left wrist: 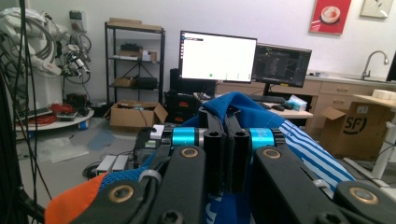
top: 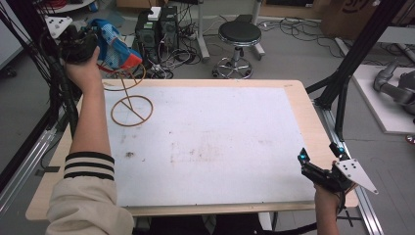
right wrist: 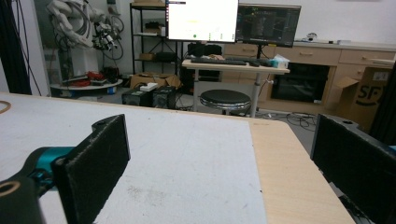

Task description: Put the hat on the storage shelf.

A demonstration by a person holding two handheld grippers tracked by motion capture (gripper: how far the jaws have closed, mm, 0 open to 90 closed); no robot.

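Up in the upper left of the high view, the left gripper (top: 98, 46) is raised above the far corner of the table (top: 298, 117), its jaws pressed tight together on a blue, white and orange piece of clothing (top: 113, 48). In the left gripper view the blue cloth (left wrist: 261, 116) bunches up around the closed jaws, with an orange patch low at the left. Just below it, a thin wooden stand (top: 131, 100) made of two rings on a stick sits at the upper left of the white mat (top: 210, 142).

At the lower right of the high view, the right gripper (top: 307, 164) rests near the table edge, its jaws spread wide and holding nothing.

To my eye the picking up is done. What seems left is bringing the garment onto the stand or the mat and letting go.
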